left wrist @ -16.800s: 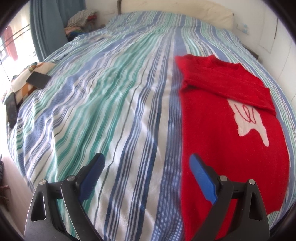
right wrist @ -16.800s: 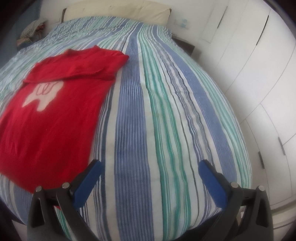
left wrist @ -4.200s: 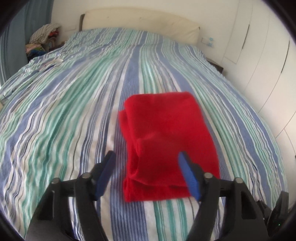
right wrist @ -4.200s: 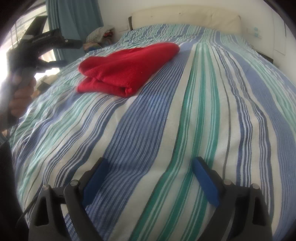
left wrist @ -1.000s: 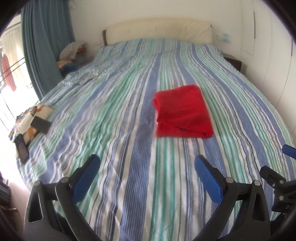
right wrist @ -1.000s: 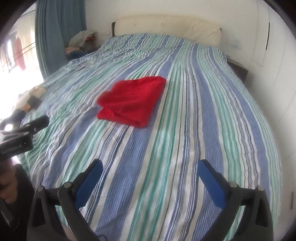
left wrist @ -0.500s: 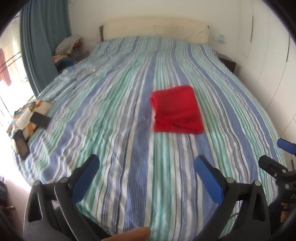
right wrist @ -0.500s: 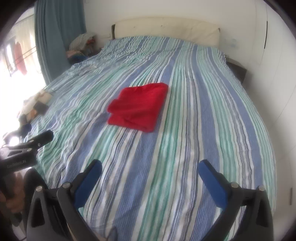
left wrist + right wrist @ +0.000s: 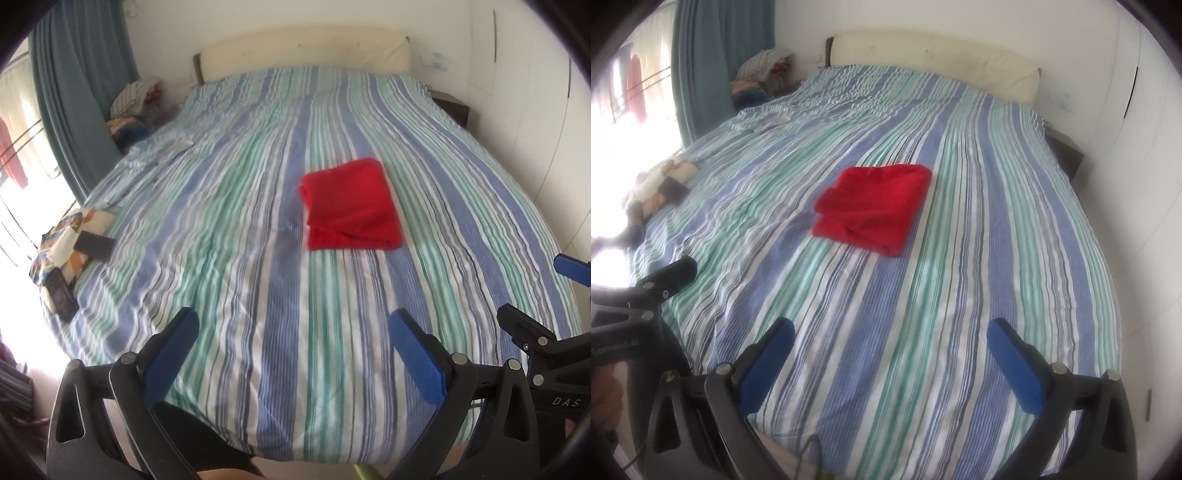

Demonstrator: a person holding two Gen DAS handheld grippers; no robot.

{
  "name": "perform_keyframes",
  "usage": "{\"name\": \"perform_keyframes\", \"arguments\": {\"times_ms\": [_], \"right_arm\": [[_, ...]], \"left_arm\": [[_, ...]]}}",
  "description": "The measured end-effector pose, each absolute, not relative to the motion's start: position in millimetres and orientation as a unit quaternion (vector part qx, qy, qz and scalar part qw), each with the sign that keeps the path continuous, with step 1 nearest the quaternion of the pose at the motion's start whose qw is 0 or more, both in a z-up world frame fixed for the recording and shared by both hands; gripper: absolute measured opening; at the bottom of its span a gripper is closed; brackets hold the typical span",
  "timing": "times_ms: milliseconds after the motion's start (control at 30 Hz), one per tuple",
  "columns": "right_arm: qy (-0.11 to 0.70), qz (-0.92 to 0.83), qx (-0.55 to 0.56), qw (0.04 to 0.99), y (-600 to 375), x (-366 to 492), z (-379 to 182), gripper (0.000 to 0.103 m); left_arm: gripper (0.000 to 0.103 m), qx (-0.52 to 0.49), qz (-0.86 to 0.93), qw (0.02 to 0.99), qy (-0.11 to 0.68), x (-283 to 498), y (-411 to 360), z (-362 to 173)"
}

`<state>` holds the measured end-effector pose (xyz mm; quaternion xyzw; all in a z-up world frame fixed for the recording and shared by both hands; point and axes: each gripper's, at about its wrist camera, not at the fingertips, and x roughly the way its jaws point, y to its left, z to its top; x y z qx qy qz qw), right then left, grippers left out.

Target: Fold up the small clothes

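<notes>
Folded red sweater (image 9: 351, 205) lies as compact rectangle near middle of striped bed (image 9: 258, 258), layered edges facing foot of bed. Left hand-held gripper (image 9: 291, 354) and right hand-held gripper (image 9: 890, 356) both spread wide, holding nothing, hanging over foot of bed, well apart from garment. Fold looks complete. Knit appears soft, light, limp, likely to sag or unfold if lifted by 1 corner; safer hold would pinch all layers along thick folded edge.
</notes>
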<state>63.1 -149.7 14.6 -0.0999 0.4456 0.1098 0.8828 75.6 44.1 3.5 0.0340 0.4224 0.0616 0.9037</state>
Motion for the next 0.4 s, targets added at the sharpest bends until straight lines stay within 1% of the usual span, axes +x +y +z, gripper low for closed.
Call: {"name": "perform_keyframes", "arguments": {"times_ms": [400], "right_arm": [[0.441, 0.106, -0.094, 0.886, -153, 63, 19, 0.102]], "left_arm": [[0.103, 0.023, 0.047, 0.915, 0.4, 67, 43, 16]]}}
